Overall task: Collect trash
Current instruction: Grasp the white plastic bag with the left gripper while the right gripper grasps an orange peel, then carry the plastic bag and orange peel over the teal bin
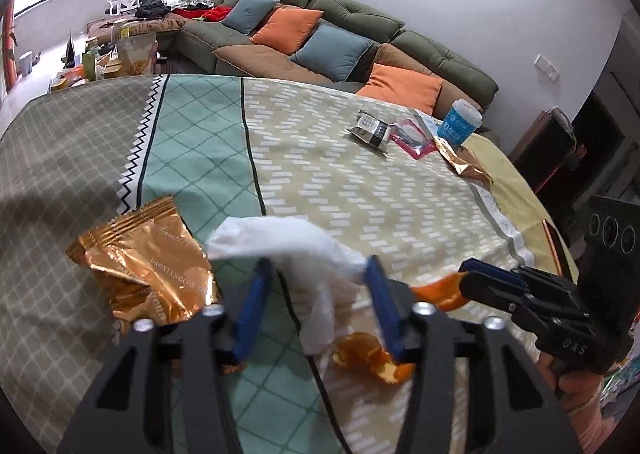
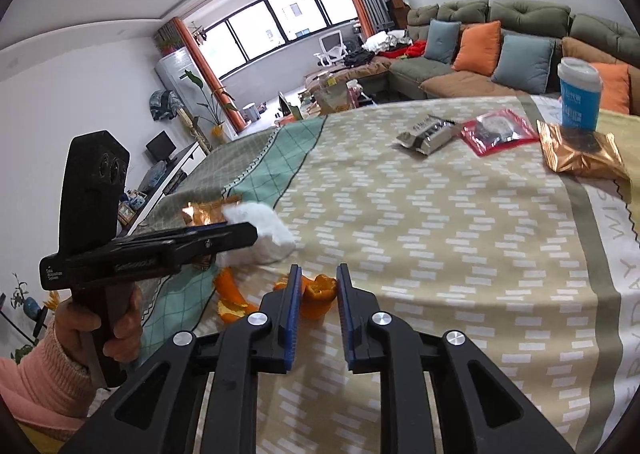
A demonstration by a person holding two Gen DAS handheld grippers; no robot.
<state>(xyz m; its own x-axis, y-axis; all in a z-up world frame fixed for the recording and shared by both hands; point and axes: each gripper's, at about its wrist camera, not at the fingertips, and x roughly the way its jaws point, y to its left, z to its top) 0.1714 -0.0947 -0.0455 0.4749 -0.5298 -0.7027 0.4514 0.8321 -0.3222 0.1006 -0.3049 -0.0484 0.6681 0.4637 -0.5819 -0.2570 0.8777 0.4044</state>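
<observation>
My left gripper (image 1: 318, 268) is open over a crumpled white tissue (image 1: 288, 238), its blue fingers on either side of it. A gold snack wrapper (image 1: 148, 266) lies just left of it. Orange peel (image 1: 372, 358) lies under the right finger. My right gripper (image 2: 319, 278) is open, with a piece of orange peel (image 2: 318, 290) between its fingers; more peel (image 2: 230, 300) lies to the left. The tissue (image 2: 264, 234) and the left gripper (image 2: 252, 232) show in the right wrist view. The right gripper (image 1: 466, 272) shows at the right of the left wrist view.
On the patterned tablecloth (image 2: 440, 234) at the far side lie a silver packet (image 2: 430, 133), a red packet (image 2: 498, 129), another gold wrapper (image 2: 580, 155) and a blue-and-white cup (image 2: 579, 95). A green sofa with cushions (image 1: 320, 33) stands behind the table.
</observation>
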